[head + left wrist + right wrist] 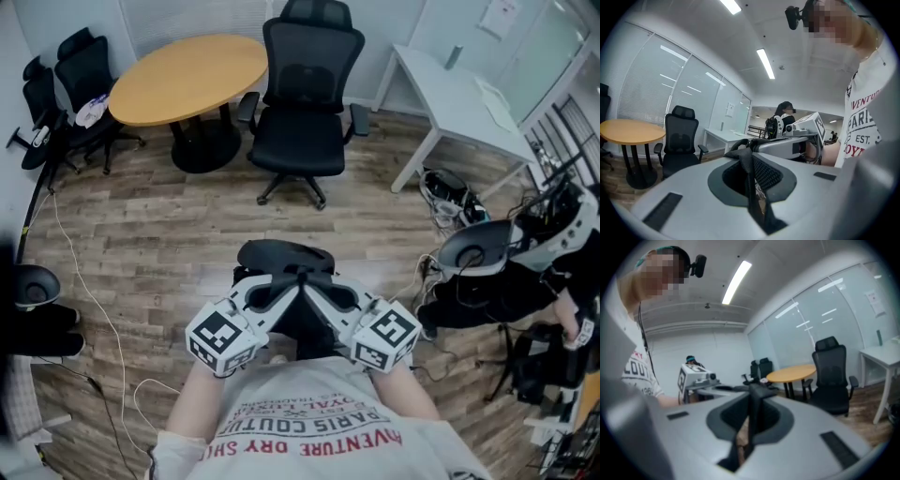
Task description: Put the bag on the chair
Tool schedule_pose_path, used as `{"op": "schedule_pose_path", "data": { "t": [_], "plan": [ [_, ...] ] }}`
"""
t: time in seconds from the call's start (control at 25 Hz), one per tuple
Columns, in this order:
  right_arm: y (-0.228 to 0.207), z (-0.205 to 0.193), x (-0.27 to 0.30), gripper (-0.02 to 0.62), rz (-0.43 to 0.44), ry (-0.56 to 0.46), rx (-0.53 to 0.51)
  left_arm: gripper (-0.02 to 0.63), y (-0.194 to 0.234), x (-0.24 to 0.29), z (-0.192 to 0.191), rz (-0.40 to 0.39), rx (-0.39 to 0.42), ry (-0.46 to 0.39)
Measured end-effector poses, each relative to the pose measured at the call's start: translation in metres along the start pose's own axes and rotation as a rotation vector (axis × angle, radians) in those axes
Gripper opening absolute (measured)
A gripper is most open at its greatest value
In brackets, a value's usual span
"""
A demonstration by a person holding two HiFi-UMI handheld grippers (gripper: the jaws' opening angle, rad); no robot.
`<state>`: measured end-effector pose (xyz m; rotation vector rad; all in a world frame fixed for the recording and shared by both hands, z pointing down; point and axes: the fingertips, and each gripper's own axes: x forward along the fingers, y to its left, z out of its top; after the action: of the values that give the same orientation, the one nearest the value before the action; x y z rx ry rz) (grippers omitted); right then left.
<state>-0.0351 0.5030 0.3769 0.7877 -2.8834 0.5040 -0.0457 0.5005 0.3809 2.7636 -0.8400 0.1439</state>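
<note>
A black bag (pixel 284 257) hangs in front of me above the wood floor, held up by its straps. My left gripper (pixel 279 289) and right gripper (pixel 317 289) meet tip to tip over it, each shut on a strap. In the left gripper view a black webbing strap (pixel 752 180) runs pinched between the jaws, with the right gripper (pixel 794 140) facing it. The right gripper view shows a dark strap (pixel 753 416) clamped the same way. The black office chair (pixel 305 112) stands beyond the bag, its seat bare and facing me; it also shows as the chair (pixel 679 140) and the chair (pixel 832 376).
A round wooden table (pixel 187 77) stands left of the chair and a white desk (pixel 455 98) to its right. More black chairs (pixel 66 80) line the far left. A white cable (pixel 94 309) trails over the floor. Another person (pixel 525 267) with gear crouches at the right.
</note>
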Motion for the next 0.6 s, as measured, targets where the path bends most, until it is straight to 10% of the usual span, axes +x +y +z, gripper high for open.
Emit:
{"op": "schedule_pose_path", "data": {
  "t": [0.6],
  "plan": [
    [-0.188,0.049,0.070,0.044,0.203,0.054,-0.074,0.048,0.148,0.141,0.031,0.148,-0.017,0.005]
  ]
}}
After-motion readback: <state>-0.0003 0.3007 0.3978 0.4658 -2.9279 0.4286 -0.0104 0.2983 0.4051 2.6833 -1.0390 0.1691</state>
